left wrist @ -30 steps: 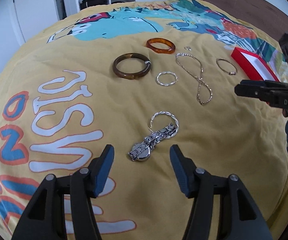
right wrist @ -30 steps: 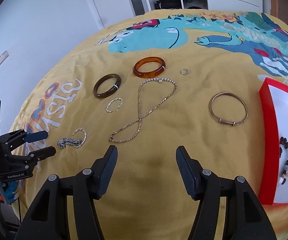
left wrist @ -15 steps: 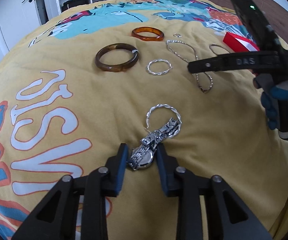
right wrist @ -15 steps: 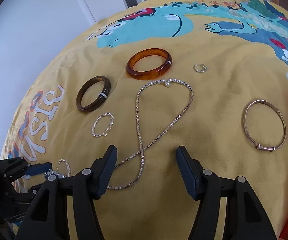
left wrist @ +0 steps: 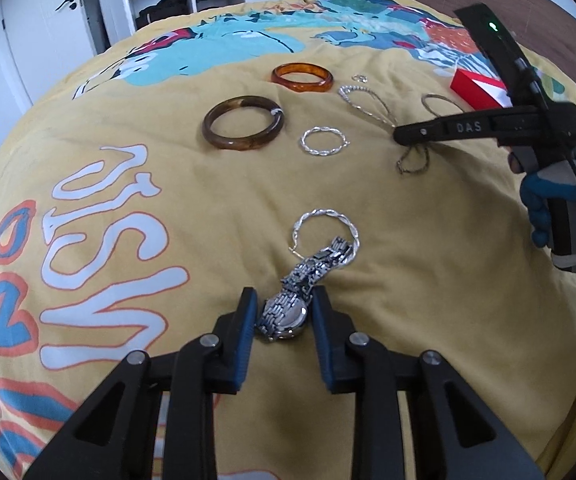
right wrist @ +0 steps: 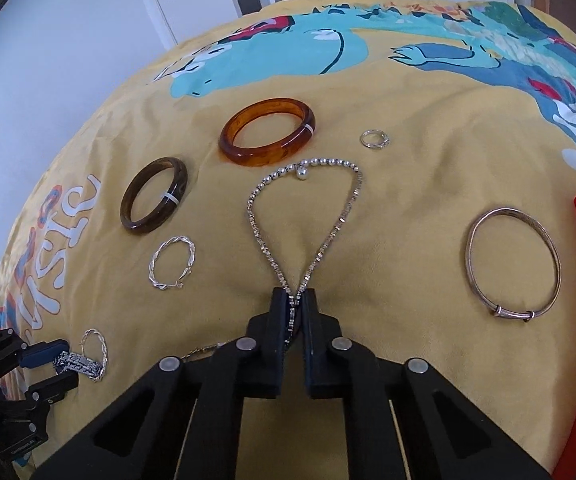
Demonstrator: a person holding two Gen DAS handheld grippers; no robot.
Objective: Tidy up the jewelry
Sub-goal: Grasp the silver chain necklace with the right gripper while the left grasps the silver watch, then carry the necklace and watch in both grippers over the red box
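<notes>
Here, beaded necklace [right wrist: 304,216] pinched — right tongs [right wrist: 296,304]

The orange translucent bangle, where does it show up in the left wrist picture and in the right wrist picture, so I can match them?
Left wrist view: the orange translucent bangle lies upper centre, on the yellow bedspread, beyond the dark brown bangle.
Right wrist view: it lies upper centre-left, just beyond the bead end of the silver chain necklace.
Shared landmark: the small silver ring, just right of it in both.
</notes>
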